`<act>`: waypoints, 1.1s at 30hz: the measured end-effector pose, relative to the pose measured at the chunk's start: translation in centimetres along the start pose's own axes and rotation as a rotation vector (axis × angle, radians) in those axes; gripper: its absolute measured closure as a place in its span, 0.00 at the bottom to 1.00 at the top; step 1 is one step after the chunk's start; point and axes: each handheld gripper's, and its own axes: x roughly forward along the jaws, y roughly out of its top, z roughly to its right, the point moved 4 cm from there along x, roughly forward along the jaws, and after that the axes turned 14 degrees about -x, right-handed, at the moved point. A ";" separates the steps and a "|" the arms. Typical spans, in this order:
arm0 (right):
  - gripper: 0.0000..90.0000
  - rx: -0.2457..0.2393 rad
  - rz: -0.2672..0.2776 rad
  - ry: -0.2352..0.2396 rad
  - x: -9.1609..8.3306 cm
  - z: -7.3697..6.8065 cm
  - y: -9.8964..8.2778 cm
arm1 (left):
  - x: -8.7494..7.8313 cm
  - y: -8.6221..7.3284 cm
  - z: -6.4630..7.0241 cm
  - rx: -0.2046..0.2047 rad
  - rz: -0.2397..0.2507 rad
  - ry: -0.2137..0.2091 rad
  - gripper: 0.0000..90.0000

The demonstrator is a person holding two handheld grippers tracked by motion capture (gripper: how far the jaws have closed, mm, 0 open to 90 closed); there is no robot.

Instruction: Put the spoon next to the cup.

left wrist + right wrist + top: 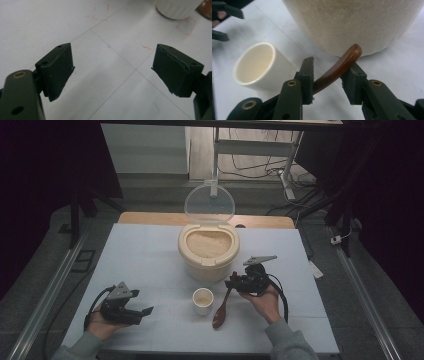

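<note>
high view: white table [150, 265], dark surroundings.

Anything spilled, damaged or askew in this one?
No spill on the table. One oddity: the pad on one jaw of the left gripper has a ragged, torn edge. The bin stands upright, lid open; the spoon sits between the right gripper jaws.

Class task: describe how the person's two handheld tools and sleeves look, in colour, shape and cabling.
Both tools, left tool and right tool, are black with two flat block-shaped jaws, brass-coloured rivets, a grey three-cornered plate on top and a trailing black cable. The sleeves are grey.
</note>
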 end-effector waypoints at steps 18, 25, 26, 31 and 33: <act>0.47 0.002 -0.127 -0.143 2.8 1.2 -1.8 | 0.0 0.0 0.0 0.000 -0.002 -0.002 0.19; 0.39 0.013 -0.115 -0.197 2.4 1.4 -1.7 | 0.0 -0.1 0.0 0.000 -0.002 -0.004 0.19; 0.38 0.022 -0.100 -0.203 2.1 1.5 -1.7 | 0.0 -0.1 0.0 -0.001 -0.001 -0.004 0.19; 0.40 0.001 -0.001 -0.191 -0.3 1.3 -1.5 | -0.1 -0.1 0.0 -0.002 0.003 -0.005 0.19; 0.41 -0.043 0.033 -0.177 -1.5 0.9 -1.7 | -0.1 -0.1 -0.1 -0.003 0.003 -0.003 0.19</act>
